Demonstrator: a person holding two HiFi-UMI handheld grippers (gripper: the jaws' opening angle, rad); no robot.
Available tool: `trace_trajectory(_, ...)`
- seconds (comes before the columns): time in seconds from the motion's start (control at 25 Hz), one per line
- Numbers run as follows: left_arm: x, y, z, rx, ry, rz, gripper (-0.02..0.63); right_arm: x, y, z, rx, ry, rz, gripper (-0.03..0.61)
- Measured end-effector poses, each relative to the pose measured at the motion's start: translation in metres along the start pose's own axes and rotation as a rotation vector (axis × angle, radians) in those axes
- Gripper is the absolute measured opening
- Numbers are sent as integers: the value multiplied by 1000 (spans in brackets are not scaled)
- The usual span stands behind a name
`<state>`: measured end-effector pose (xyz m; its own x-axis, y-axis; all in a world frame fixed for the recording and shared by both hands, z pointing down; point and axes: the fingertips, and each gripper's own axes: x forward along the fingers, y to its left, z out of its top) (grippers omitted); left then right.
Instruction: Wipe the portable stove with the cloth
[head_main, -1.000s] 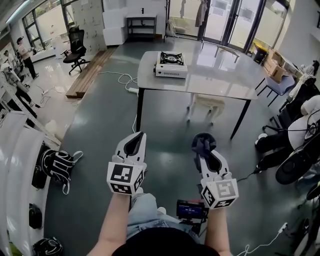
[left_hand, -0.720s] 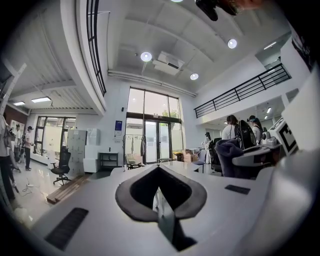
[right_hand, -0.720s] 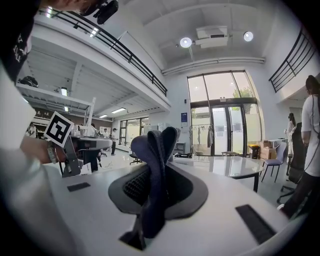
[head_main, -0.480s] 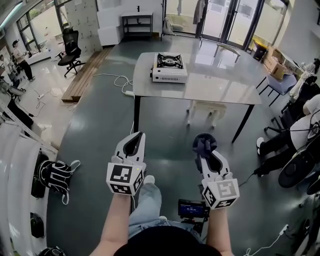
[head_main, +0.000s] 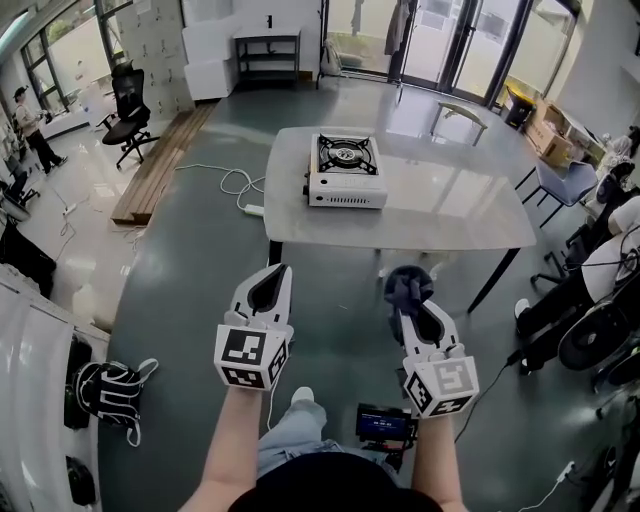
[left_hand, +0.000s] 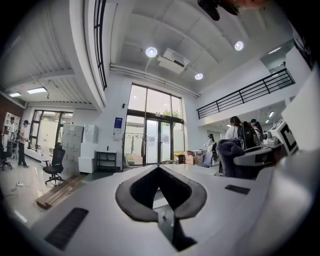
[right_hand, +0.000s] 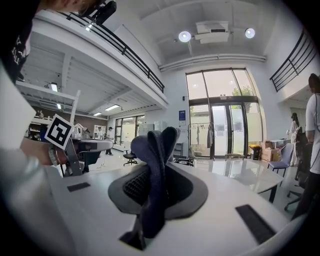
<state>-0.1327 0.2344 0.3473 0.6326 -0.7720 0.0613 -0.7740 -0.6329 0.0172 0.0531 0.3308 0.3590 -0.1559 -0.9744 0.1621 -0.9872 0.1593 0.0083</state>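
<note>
A white portable stove (head_main: 347, 171) with a black burner stands on the near left part of a grey table (head_main: 450, 205), well ahead of both grippers. My right gripper (head_main: 408, 296) is shut on a dark blue cloth (head_main: 406, 285), which bunches above its jaws; the cloth (right_hand: 154, 165) fills the middle of the right gripper view. My left gripper (head_main: 270, 285) is held level beside it, jaws shut with nothing between them (left_hand: 159, 169). Both grippers hover over the floor, short of the table's near edge.
A black office chair (head_main: 126, 101) and a wooden platform (head_main: 160, 165) lie at the far left. A white cable (head_main: 235, 185) trails on the floor by the table. Bags (head_main: 108, 393) sit at lower left. Seated people and chairs (head_main: 600, 250) line the right side.
The table and stove have come closer and lower in the head view as the person walks forward. Both grippers keep their pose, the cloth still held.
</note>
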Motion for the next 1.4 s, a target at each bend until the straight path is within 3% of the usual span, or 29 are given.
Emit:
trace_trajectory(0.32,59,56,-3,-17,8,-11,6,79,-7,8,7,7,-19,69)
trace_trajectory(0.76,119,81,-20,-30,57,-9,6,145,-35,0,32,54,2,69)
trace_trajectory(1.4,289,141,-24,-25,117,133,6,334,-119,10,45,91,207,69)
